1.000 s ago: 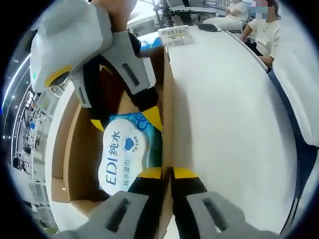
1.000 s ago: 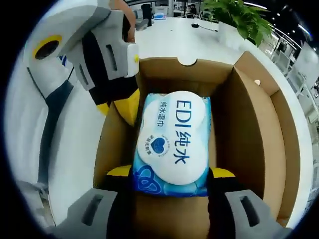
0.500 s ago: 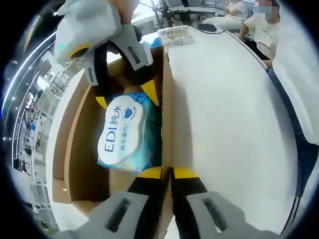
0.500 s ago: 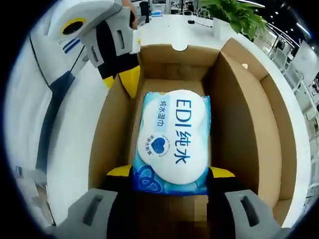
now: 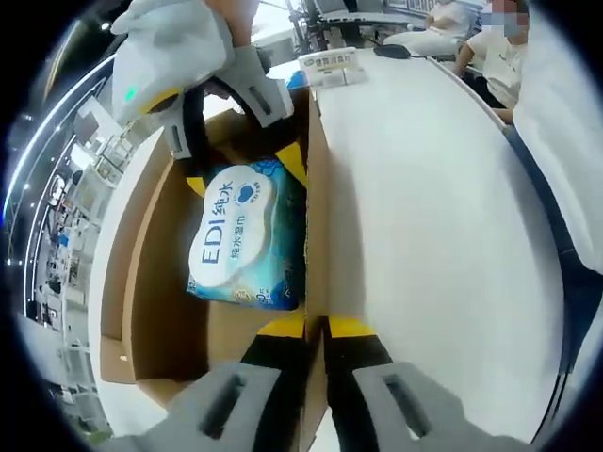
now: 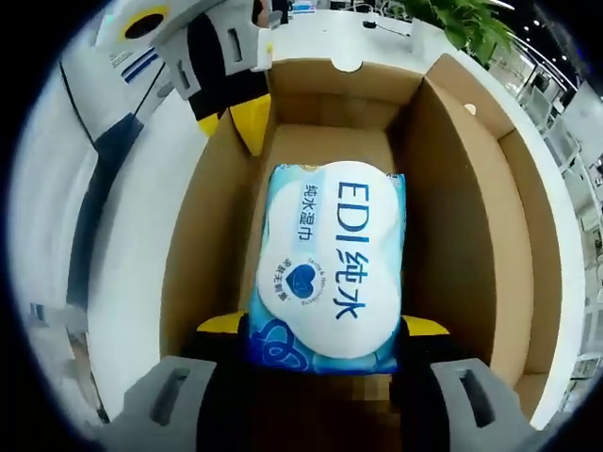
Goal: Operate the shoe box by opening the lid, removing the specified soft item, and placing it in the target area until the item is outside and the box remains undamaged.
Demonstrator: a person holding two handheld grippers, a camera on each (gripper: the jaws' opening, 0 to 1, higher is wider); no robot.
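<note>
Wipes pack sits inside the open shoe box, its near end clamped between the right claw jaws. On the box's left wall, the left claw pinches the cardboard shut. Lid is open; lifting out and setting the pack on the bench remains. Label reads "EDI 纯水".

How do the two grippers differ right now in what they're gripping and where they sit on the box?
The right gripper is shut on the wet wipes pack, jaws at its two sides over the box interior; the left gripper is shut on the shoe box wall, one jaw inside, one outside. Right holds soft packaging, left stiff cardboard. Both have yellow-tipped jaws.
</note>
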